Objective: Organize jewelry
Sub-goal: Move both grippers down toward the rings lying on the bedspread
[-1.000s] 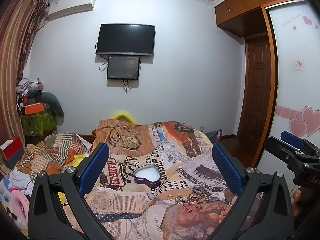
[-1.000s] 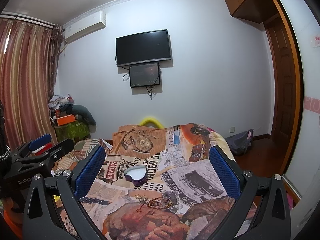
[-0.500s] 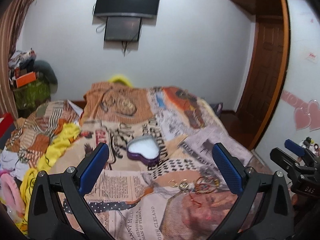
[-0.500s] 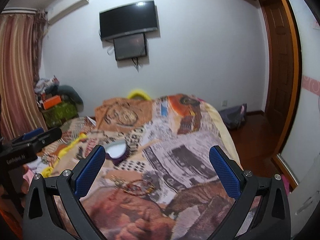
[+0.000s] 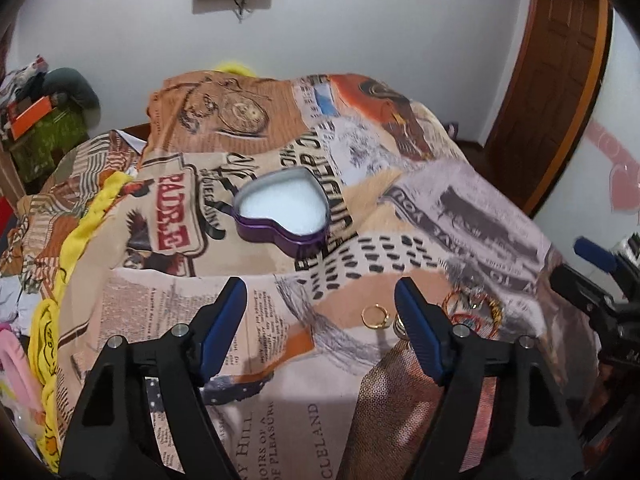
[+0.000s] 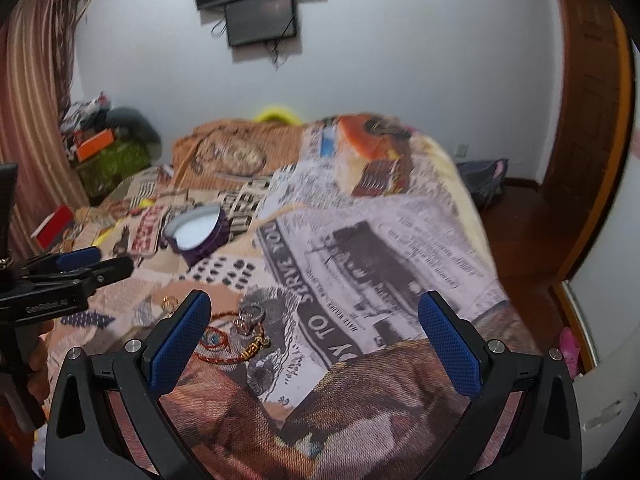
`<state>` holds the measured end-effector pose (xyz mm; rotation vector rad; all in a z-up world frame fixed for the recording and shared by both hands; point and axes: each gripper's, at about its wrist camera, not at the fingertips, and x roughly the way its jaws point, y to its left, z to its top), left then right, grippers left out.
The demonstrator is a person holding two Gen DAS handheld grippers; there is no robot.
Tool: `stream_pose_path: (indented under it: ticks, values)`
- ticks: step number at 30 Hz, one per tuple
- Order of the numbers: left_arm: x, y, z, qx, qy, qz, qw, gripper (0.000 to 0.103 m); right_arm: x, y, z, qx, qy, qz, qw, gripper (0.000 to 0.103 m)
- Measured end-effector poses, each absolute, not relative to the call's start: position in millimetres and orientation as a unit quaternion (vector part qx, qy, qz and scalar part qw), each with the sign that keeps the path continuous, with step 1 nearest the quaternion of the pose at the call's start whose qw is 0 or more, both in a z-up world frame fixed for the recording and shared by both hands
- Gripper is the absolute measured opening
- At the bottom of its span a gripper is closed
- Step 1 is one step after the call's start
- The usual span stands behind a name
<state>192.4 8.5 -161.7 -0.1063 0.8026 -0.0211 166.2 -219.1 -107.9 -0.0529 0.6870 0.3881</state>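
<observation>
A purple heart-shaped tin (image 5: 282, 213) with a white inside lies open on the printed bedspread (image 5: 320, 184), and shows again as the tin (image 6: 198, 234) in the right wrist view. Nearer, a small jewelry pile rests on the cloth: a gold ring (image 5: 375, 316), a red cord bracelet (image 6: 218, 344) and silver rings (image 6: 250, 318). My left gripper (image 5: 320, 312) hovers above the bedspread just left of the pile; its jaws are closing with nothing between them. My right gripper (image 6: 314, 334) stands open over the pile's right side, holding nothing.
A yellow garment (image 5: 76, 248) and pink items lie along the bed's left side. Cluttered boxes (image 6: 94, 144) stand by the curtain at far left. A wooden door (image 5: 560, 80) and wooden floor (image 6: 516, 216) are on the right. Screens (image 6: 260, 12) hang on the far wall.
Both grippers have dropped toward the bed and tilted downward, so the tin and jewelry appear closer. The left gripper's jaws have narrowed; the right jaws stay wide.
</observation>
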Motion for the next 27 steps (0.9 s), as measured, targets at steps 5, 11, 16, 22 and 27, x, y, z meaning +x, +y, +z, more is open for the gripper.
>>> stream_pose_path:
  ticks: [5, 11, 16, 22, 27]
  values:
    - [194.5, -4.7, -174.7, -0.025, 0.406, -0.041, 0.913, 0.064, 176.3, -215.0, -117.9, -0.034, 0.362, 0.227, 0.903, 0.080]
    - [196.8, -9.3, -183.7, -0.017, 0.425, -0.066, 0.903, 0.047, 184.4, -204.8, -126.7, -0.038, 0.390, 0.266, 0.881, 0.062]
    - [197.8, -9.8, -189.6, -0.027, 0.436, -0.093, 0.895, 0.040, 187.0, -194.4, -129.8, -0.052, 0.401, 0.285, 0.869, 0.051]
    - [203.9, -15.2, -194.3, -0.020, 0.438, -0.097, 0.894, 0.039, 193.3, -185.3, -136.4, -0.069, 0.411, 0.293, 0.861, 0.041]
    - [208.6, -13.6, -197.6, -0.027, 0.436, -0.093, 0.895, 0.039, 199.9, -181.6, -142.6, -0.068, 0.420, 0.294, 0.856, 0.037]
